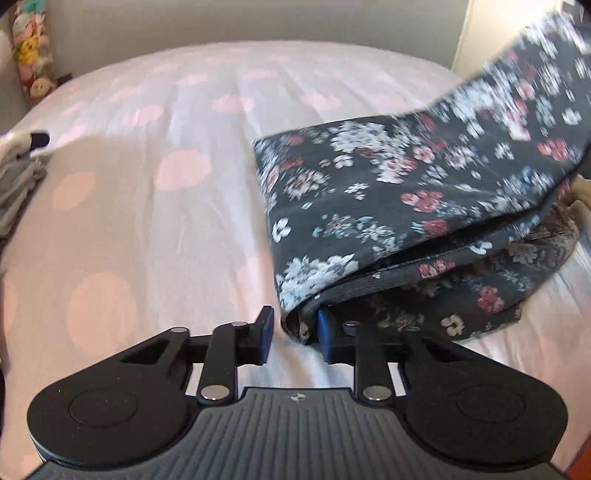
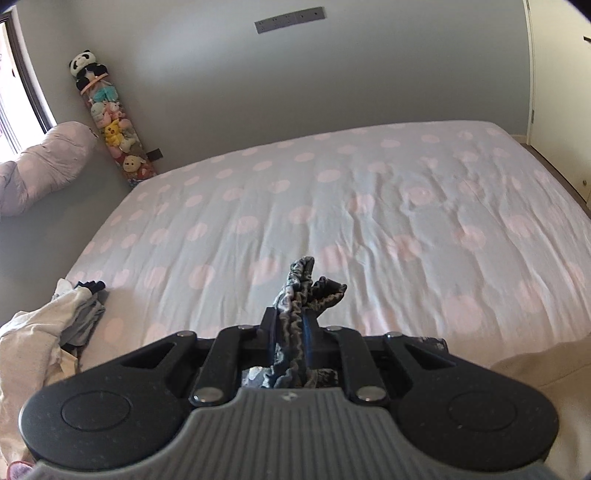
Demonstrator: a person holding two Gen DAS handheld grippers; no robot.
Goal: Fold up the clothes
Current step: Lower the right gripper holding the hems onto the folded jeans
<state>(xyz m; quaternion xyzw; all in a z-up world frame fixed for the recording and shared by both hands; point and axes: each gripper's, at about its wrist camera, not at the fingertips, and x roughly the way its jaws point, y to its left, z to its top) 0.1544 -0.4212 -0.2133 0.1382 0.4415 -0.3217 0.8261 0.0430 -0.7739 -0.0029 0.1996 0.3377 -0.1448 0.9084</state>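
Your left gripper (image 1: 295,338) sits low over the bed, its jaws standing apart with a clear gap. The blue pad of the right-hand finger (image 1: 324,328) lies against the near folded corner of the floral garment (image 1: 369,206); the left-hand finger (image 1: 265,332) stands clear of the cloth, over bare sheet. The pads do not press on the fabric from both sides.

Your right gripper (image 2: 291,332) has its jaws clamped together on a gathered, elasticated edge of the same dark floral cloth (image 2: 303,291). The bunched fabric stands up past the fingertips and also shows behind them, towards the camera.

The floral garment, seen from the left wrist, lies on the right part of the bed, doubled over on itself. Its lower layer rests flat on the sheet, while the upper layer rises to the far right and out of view there, blurred.

The bed sheet (image 2: 332,206) is pale with pink dots and lightly creased, more so on its right half.

At the near left edge of the bed lies a pile of other clothes (image 2: 55,325), white and grey, with a small dark piece at its far end.

Further off on the left, a pillow (image 2: 48,162) in the same dotted fabric lies off the bed beside a window. A tall clear tube of soft toys (image 2: 110,122) leans in the far left corner, topped by a panda. A grey wall plate (image 2: 291,20) is fixed high on the far wall.
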